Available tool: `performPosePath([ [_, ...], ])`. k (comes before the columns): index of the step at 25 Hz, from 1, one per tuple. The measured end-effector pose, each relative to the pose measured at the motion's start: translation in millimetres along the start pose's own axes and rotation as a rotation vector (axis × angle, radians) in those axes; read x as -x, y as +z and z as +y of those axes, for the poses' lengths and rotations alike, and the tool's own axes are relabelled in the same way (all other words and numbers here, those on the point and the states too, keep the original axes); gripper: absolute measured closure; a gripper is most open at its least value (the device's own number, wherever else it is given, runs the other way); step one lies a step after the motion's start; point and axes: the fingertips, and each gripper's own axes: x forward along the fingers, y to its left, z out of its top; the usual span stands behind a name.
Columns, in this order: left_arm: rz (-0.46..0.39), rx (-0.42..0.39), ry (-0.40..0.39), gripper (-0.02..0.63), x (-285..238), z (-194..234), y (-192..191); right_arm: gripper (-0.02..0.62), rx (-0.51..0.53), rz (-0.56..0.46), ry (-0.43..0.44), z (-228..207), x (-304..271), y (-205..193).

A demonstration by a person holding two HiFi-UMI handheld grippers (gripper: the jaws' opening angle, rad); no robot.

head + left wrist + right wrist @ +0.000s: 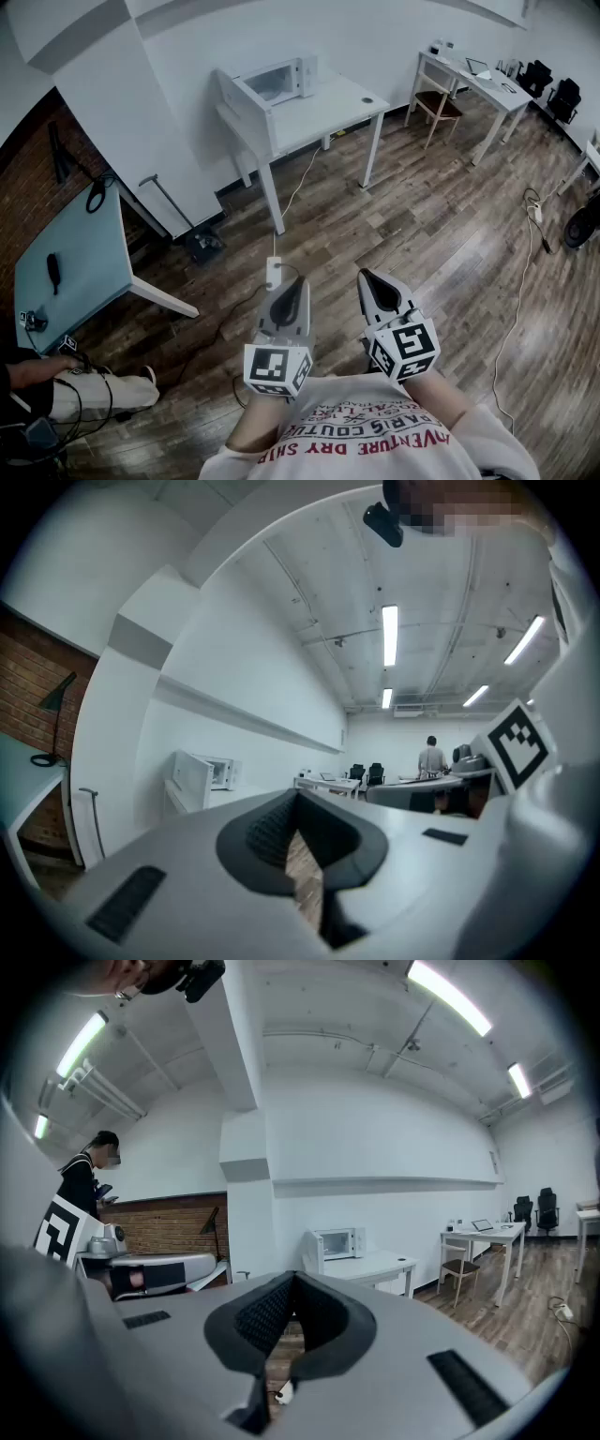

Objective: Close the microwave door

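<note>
The microwave (281, 81) sits on a white table (349, 101) across the room, its door (232, 94) apparently swung open. Left gripper (287, 298) and right gripper (377, 287), jaws together and empty, hang well apart from it. A hard shove might skid it.

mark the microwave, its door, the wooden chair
microwave (300, 75), head view, casing.
microwave door (310, 1252), right gripper view, swung-open panel.
wooden chair (442, 106), head view, seat.

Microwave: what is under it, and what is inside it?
The microwave stands on a white table. Its door is open; the cavity looks empty, but it is too small to be sure.
</note>
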Motion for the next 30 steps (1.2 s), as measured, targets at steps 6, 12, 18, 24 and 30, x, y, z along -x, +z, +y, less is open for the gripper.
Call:
performPosePath([
  [6,0.005,0.008,0.004,0.604,-1.5,6.7,-2.9,0.583,-0.005,0.008,0.0,1.4,-5.1,-2.9],
  [12,0.01,0.016,-0.001,0.604,-1.7,3.4,-5.8,0.583,-0.028,0.002,-0.007,-2.1,-2.1,-5.0],
  [18,0.02,0.022,-0.001,0.604,0.2,3.9,-11.6,0.583,-0.051,0.003,-0.025,-6.2,0.4,-12.0],
  [24,0.049,0.048,0.018,0.604,-10.2,12.4,-24.6,0.583,-0.053,0.042,-0.017,-16.5,-9.5,-25.7],
  [30,0.068,0.067,0.064,0.604,-43.4,20.9,-32.5,0.583,-0.063,0.053,0.023,-45.1,-37.6,-29.3],
])
